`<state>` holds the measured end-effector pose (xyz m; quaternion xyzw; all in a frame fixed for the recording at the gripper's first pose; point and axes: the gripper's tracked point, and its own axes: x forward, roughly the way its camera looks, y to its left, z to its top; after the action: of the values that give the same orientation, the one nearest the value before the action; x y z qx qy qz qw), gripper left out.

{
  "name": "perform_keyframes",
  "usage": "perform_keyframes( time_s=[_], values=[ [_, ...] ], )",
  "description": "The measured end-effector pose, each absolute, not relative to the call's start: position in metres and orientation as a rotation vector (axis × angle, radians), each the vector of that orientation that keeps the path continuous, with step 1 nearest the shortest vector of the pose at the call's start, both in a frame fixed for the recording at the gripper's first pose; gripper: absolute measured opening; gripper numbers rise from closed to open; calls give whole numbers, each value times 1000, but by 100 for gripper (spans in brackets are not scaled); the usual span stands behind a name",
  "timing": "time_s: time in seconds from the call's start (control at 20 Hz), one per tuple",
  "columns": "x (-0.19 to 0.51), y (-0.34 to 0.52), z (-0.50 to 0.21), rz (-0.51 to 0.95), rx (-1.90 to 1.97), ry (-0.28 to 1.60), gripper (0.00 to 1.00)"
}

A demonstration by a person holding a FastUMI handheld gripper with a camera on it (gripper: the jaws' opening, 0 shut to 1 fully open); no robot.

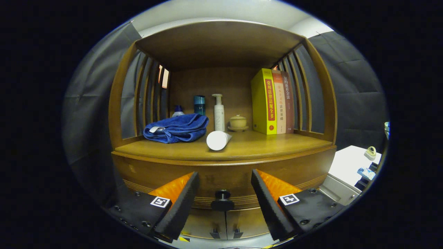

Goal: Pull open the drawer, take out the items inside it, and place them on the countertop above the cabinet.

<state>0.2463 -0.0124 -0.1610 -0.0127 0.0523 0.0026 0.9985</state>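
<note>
A wooden cabinet stands in front of me with a shut drawer [221,176] under its countertop [270,147]. The drawer's dark round knob [222,200] sits just ahead of my gripper [224,188], between the two fingers and apart from both. The gripper is open with nothing in it. On the countertop lie a folded blue towel [176,128] and a white tube [218,140] on its side, its cap end facing me. What the drawer holds is hidden.
At the back of the countertop stand a small blue-capped bottle [178,110], a teal cup [199,104], a white pump bottle [218,114], a lidded ceramic cup [238,122] and three upright books [271,102]. Slatted sides and a roof enclose it. Two small doors [225,221] sit below the drawer. A white table [349,164] stands right.
</note>
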Motion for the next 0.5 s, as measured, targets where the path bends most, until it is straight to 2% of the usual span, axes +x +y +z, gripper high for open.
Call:
perform_keyframes(
  time_s=[0.5],
  values=[
    [147,-27,-59,-5,-38,15,99]
  ],
)
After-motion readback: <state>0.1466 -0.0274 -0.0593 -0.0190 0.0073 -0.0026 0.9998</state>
